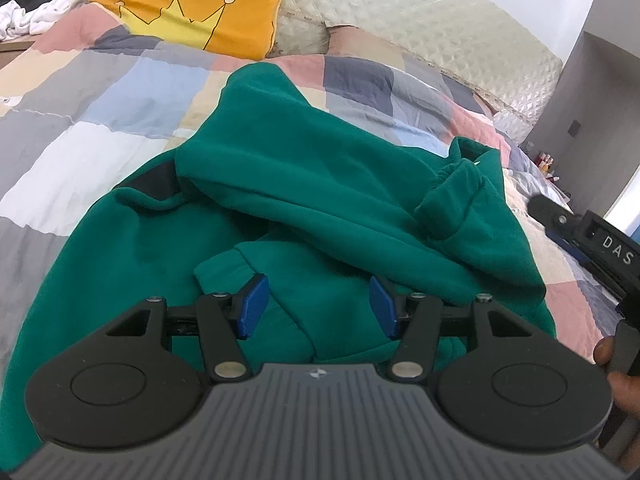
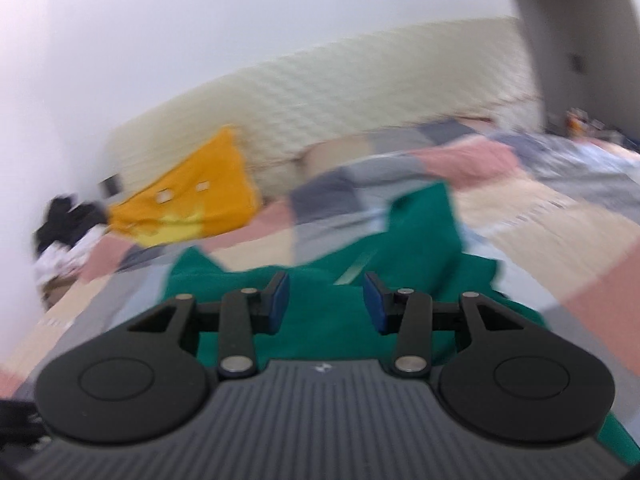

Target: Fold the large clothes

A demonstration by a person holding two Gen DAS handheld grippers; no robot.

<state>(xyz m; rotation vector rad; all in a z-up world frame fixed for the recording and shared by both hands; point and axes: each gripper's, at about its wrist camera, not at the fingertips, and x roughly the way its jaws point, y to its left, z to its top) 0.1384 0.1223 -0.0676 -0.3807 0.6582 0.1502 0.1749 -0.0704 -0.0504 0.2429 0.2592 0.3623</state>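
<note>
**Green sweatshirt bunched on a patchwork bed, both grippers held above it**

Where the bed's far left corner meets the wall, a heap of black and white clothes is seen, with an orange crown-print pillow propped beside it against a cream quilted headboard. A patchwork quilt of grey, blue, pink and cream squares is spread across the bed. On its middle a green sweatshirt is laid, loosely bunched, one cuffed sleeve folded over the body. The left gripper is held just above the cloth, its blue fingers spread, nothing pinched between them. In the blurred right wrist view, the right gripper is shown over the same garment, fingers parted with only green cloth seen behind the gap. At the far right of the left view, part of that gripper's black body is visible.
</note>
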